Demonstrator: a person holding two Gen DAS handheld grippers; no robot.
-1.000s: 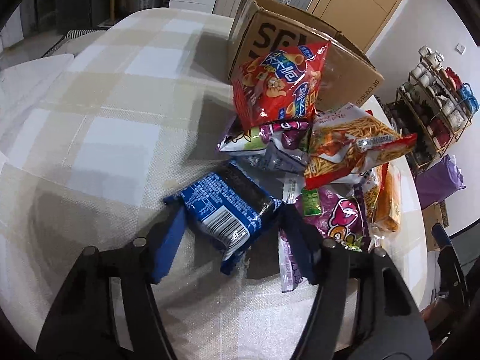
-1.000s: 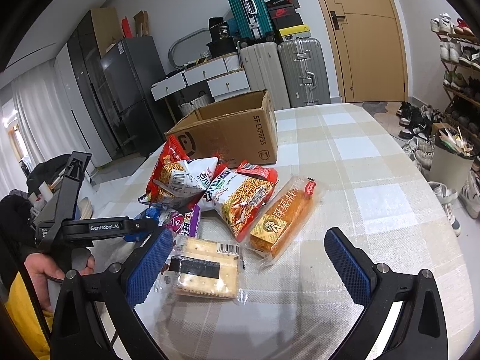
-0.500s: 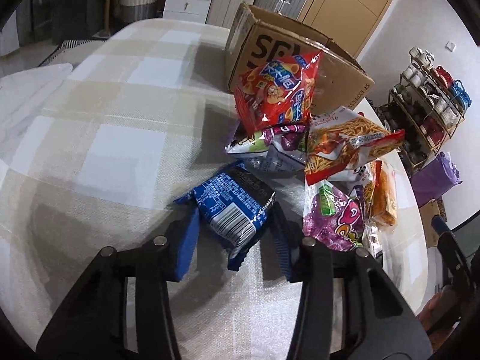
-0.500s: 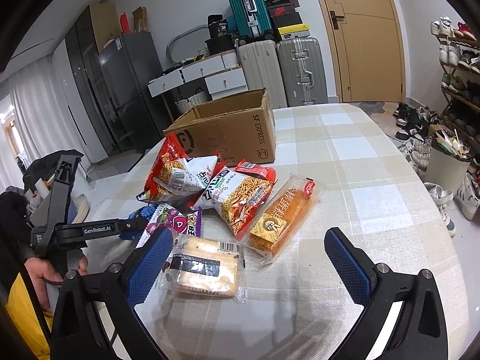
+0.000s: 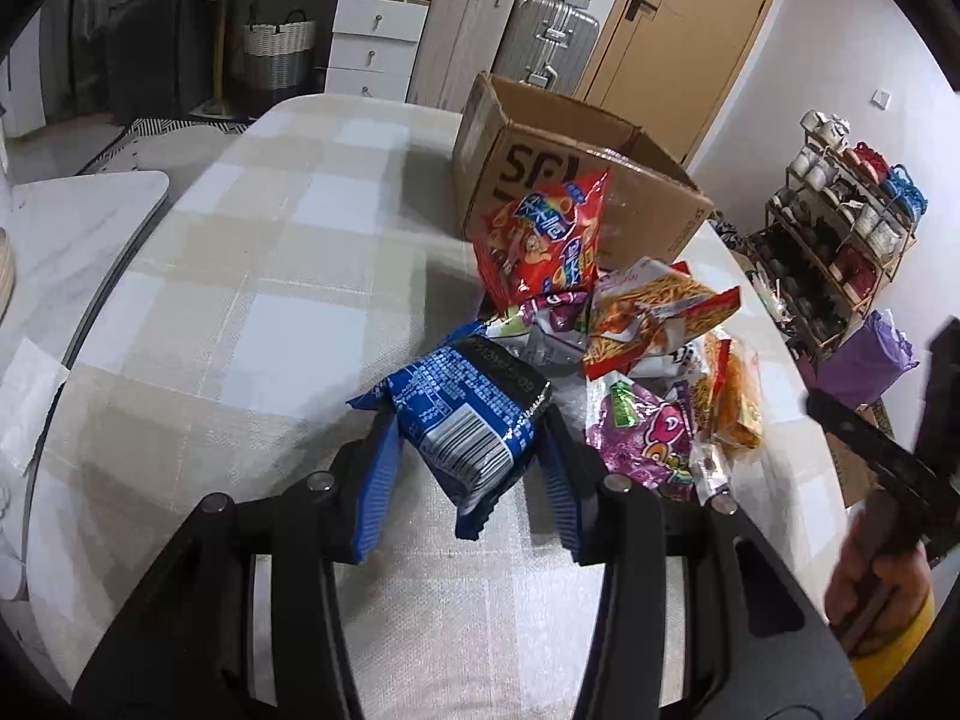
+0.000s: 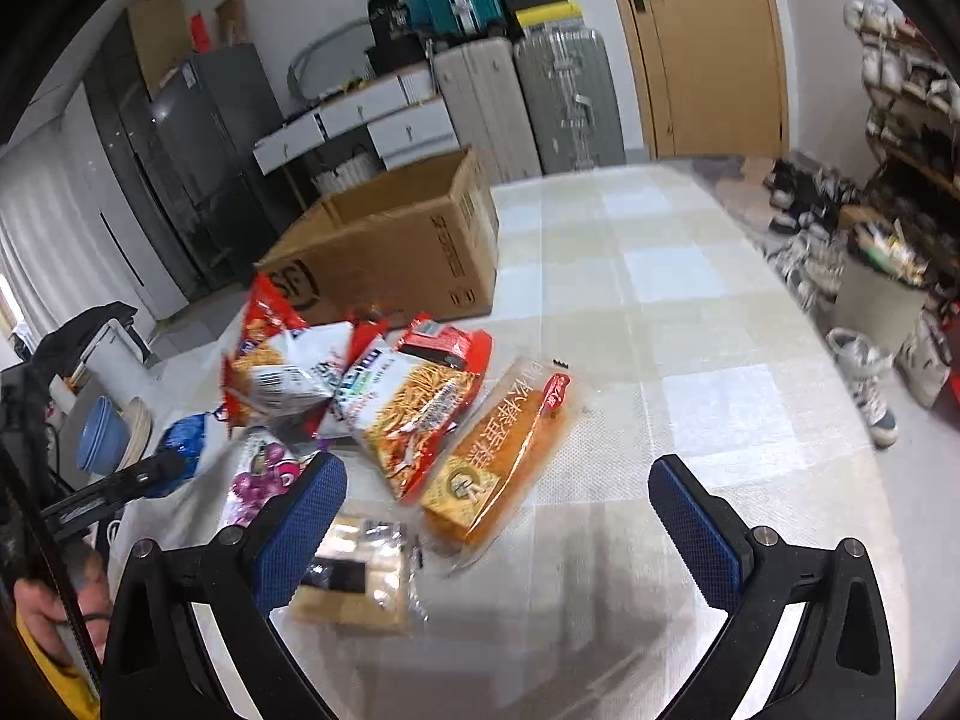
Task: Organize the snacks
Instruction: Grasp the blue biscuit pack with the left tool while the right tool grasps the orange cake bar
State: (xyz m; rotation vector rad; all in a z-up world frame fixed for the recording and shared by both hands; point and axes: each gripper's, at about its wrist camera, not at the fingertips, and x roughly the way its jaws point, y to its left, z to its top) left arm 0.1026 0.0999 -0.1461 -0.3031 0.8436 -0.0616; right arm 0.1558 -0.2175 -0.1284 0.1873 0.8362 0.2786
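Blue snack packet [image 5: 465, 420]: crinkled, white print, barcode facing up.

The table [image 5: 252, 276] wore a matt woven cloth in a pale check. On it stood a box [image 5: 648, 204] of dull brown corrugated cardboard. In front of the box, the red bag [image 5: 546, 240] was glossy plastic film that caught the light, as were the purple bag [image 5: 648, 438] and the blue packet [image 5: 468, 414], crinkled and shiny. Nearer still, a clear, shiny wrapper covered the orange cake [image 6: 498, 462]. The right gripper [image 6: 498, 504] had matt black plastic arms and blue, finely ribbed, rubbery-looking pads [image 6: 300, 516]. Behind the box, the suitcases [image 6: 564, 96] looked ribbed, hard and faintly shiny, beside a smooth wooden door [image 6: 708, 42].
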